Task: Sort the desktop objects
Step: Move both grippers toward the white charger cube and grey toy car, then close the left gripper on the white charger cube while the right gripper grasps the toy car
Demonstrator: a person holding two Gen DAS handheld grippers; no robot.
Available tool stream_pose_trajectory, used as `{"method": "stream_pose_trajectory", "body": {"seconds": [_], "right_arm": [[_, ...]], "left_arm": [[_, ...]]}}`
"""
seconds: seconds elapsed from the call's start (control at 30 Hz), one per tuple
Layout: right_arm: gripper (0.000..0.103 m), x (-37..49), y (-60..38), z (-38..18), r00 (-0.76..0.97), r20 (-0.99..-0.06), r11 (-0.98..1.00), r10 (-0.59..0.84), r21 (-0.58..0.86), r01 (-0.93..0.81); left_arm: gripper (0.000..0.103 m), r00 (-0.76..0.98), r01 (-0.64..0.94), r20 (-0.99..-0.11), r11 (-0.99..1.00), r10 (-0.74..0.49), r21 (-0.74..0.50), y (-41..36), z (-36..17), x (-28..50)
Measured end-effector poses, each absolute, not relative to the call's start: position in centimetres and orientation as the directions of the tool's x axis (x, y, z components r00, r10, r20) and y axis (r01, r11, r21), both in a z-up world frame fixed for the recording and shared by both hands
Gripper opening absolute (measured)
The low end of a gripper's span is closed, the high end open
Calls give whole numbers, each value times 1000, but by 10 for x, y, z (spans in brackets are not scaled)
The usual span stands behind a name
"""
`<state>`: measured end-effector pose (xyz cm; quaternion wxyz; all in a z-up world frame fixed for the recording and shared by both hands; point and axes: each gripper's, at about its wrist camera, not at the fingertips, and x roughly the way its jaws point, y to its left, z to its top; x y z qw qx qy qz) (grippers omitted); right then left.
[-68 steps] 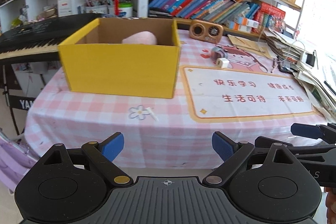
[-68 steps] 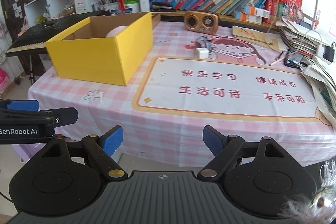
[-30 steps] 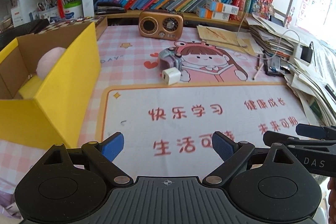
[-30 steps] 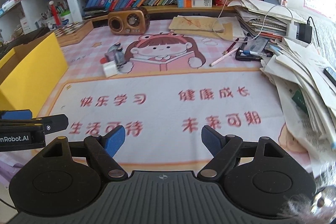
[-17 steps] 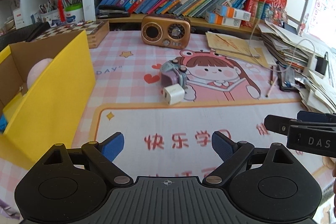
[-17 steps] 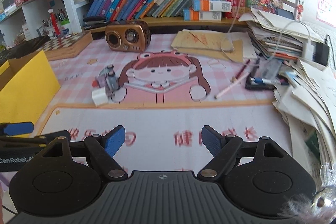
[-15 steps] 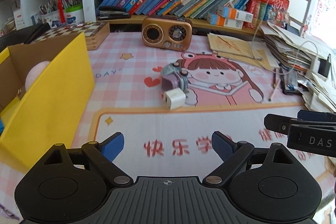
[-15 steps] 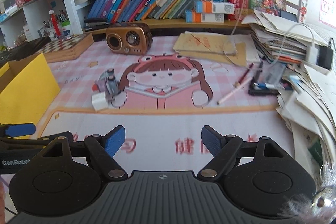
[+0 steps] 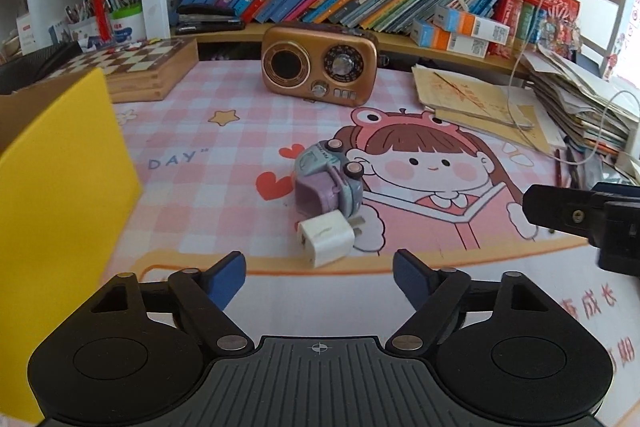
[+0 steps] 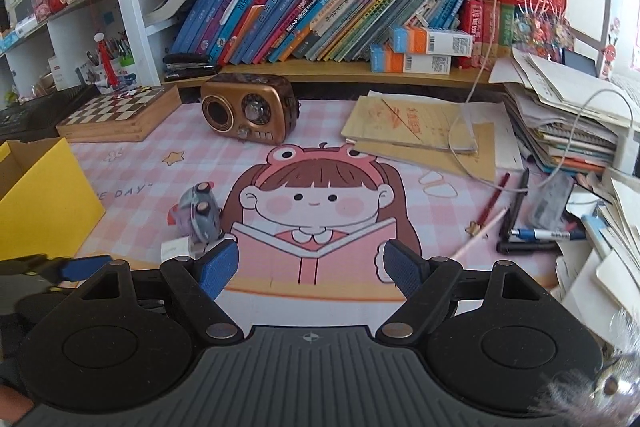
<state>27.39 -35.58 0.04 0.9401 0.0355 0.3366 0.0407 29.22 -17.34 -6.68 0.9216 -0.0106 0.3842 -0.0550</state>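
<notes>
Charger (image 9: 326, 238): small white plug block, lying on the desk mat (image 9: 192, 203) near the mat's middle, at the lower edge of the cartoon girl print. It touches, or all but touches, the toy car (image 9: 328, 183), which lies tipped on its side just behind it, wheels up.

Position relative to the left gripper (image 9: 319, 277): straight ahead, just beyond the fingertips and centred between them. Jaws spread wide, holding nothing. The block's long axis runs slantwise, plug prongs pointing to the right and away, so the wide jaws would close across its shorter sides.

Position relative to the right gripper (image 10: 308, 265): ahead and off to the left, the charger (image 10: 176, 249) partly hidden behind the left fingertip (image 10: 218, 267), toy car (image 10: 199, 214) beyond it. Jaws likewise wide and empty.

Nearer hand: the left, by judgement; it is lined up, the right is not.

Yellow box (image 9: 60, 187): open-topped, at the left edge of the tabletop, well apart from the charger; the likely destination.

Risk: closing on the charger may nudge the toy car, since the two sit so close.

Other items: radio (image 9: 319, 65) at the back edge, chessboard (image 9: 136, 67) at the back left, pens (image 10: 520, 227) and paper stacks (image 10: 568, 123) along the right edge.
</notes>
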Motion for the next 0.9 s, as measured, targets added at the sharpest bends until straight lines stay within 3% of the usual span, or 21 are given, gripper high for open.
{"method": "stream_pose_trajectory", "body": {"seconds": [0.1, 0.33, 0.47, 0.9], "right_arm": [[79, 280, -352, 2, 774, -623, 993, 117, 97, -72], [79, 294, -347, 4, 771, -621, 990, 139, 97, -100], [79, 302, -344, 1, 763, -628, 989, 151, 103, -111], [79, 357, -297, -22, 704, -660, 960, 262, 104, -259]], "left_arm": [[66, 687, 65, -721, 996, -94, -68, -177, -76, 304], [53, 683, 47, -726, 996, -83, -70, -178, -84, 317], [35, 687, 65, -720, 995, -102, -79, -176, -84, 321], [34, 671, 52, -735, 995, -101, -89, -132, -58, 273]]}}
